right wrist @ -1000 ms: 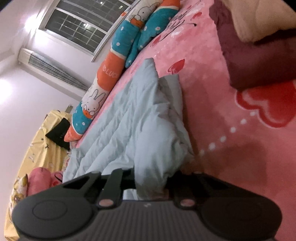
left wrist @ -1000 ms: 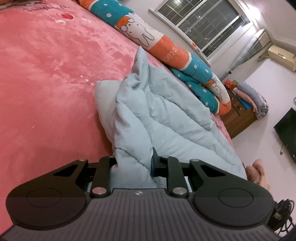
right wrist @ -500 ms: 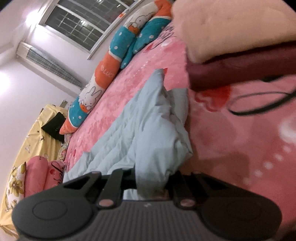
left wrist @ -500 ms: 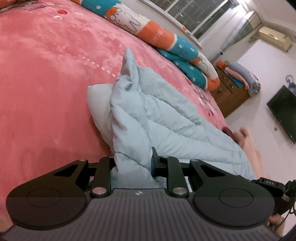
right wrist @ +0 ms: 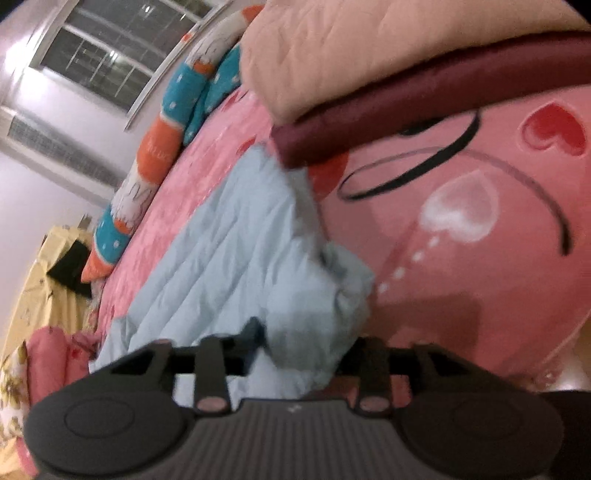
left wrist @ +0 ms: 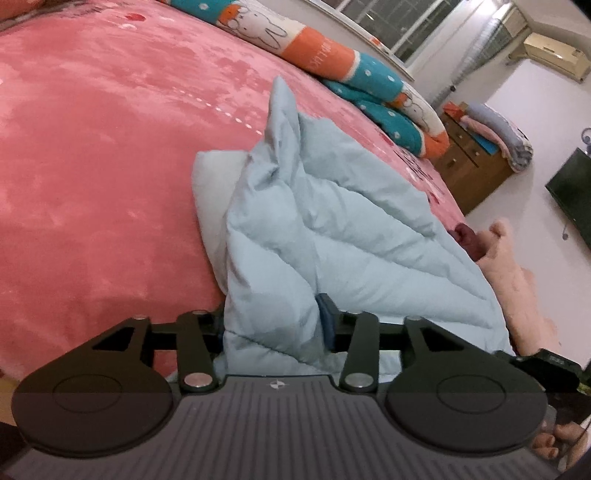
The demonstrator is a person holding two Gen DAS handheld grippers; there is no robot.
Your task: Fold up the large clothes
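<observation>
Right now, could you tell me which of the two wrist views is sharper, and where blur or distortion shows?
Left wrist view: sharp, the blue jacket shows crisp quilting, though fisheye bends the bed. Right wrist view: motion-blurred throughout, jacket and window smeared, shadow on the bed beside the gripper.

The left wrist view looks forward and downward from just behind its own black two-finger left gripper [left wrist: 273, 328], close over the pale blue quilted padded garment [left wrist: 332, 229] lying on the pink plush bedspread [left wrist: 92, 166]. It faces toward the barred window [left wrist: 399, 26].

The right wrist view sits equally close behind the right gripper [right wrist: 299, 350], tilted and blurred, and faces the same window [right wrist: 122, 51].

Both share the garment, the bedspread and the long teal-and-orange rabbit-print bolster [left wrist: 332, 59].
</observation>
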